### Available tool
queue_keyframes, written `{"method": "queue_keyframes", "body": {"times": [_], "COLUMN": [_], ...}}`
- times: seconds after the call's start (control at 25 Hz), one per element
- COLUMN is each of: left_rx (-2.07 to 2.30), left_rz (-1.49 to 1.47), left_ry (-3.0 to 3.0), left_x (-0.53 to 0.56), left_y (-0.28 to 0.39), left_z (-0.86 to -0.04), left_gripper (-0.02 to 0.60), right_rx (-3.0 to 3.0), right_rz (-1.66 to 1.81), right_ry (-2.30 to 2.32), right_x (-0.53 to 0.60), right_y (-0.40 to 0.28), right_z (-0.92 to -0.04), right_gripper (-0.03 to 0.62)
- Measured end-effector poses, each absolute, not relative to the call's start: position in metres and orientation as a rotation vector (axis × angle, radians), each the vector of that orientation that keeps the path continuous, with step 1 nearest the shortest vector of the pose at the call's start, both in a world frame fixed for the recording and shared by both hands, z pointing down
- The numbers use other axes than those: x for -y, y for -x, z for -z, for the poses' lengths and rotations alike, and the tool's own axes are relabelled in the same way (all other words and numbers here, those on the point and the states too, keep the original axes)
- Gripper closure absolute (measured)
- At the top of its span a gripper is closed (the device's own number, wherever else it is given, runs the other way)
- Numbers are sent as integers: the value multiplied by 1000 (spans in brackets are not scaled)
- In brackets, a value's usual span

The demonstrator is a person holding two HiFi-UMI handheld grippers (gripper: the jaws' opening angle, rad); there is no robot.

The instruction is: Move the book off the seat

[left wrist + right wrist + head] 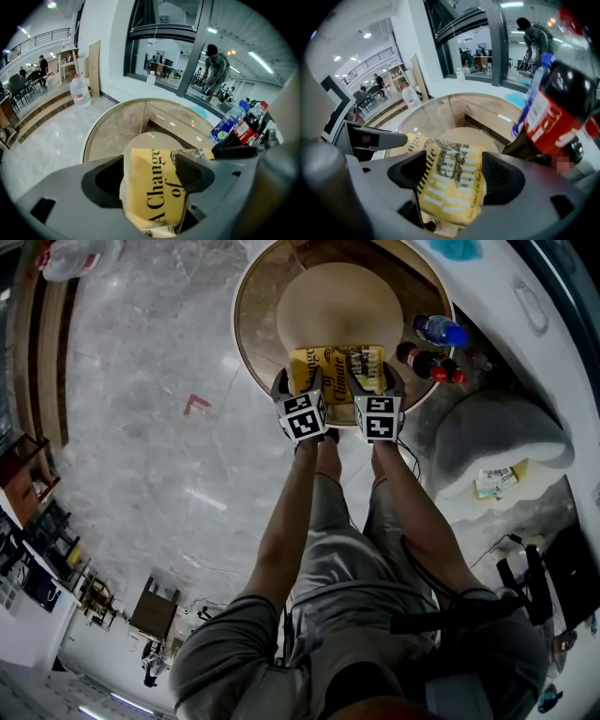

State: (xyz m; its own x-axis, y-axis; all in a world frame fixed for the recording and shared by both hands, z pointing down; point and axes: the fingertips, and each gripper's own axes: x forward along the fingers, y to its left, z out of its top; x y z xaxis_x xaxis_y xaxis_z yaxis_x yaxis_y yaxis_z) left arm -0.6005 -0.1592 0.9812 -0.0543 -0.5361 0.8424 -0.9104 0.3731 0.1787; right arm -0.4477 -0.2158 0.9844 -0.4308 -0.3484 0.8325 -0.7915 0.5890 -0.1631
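Note:
A yellow book [336, 360] with black lettering hangs over the near edge of a round beige seat [337, 301]. My left gripper [302, 382] is shut on the book's left half and my right gripper [377, 382] on its right half. In the left gripper view the book [157, 197] fills the gap between the dark pads, with the seat [150, 140] beyond it. In the right gripper view the book [452, 187] sits between the pads in the same way, above the seat [464, 135]. The book's near edge is hidden behind the gripper bodies.
A round wood-rimmed ring [246, 324] surrounds the seat. A blue-labelled bottle [441, 331] and a cola bottle [427, 362] stand at its right edge, close to my right gripper. A grey cushion [497, 442] lies further right. Marble floor [159, 427] spreads to the left.

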Motion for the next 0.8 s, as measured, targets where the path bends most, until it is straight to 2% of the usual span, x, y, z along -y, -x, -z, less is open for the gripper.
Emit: {"method": "queue_keyframes", "body": {"times": [0.32,0.8], "left_rx": [1876,2175], "left_rz": [-404,-202], "left_ry": [-1435,-1670], "left_x": [217,284], "left_y": [616,659], "left_z": [-856,-574], "left_gripper": [245,245], "right_rx": [2219,2513], "right_rz": [-588,-415], "right_ry": [-890,-983], "right_x": [248,322], "right_y": [495,554], "right_z": [-873,-602], "right_gripper": [235,235]}}
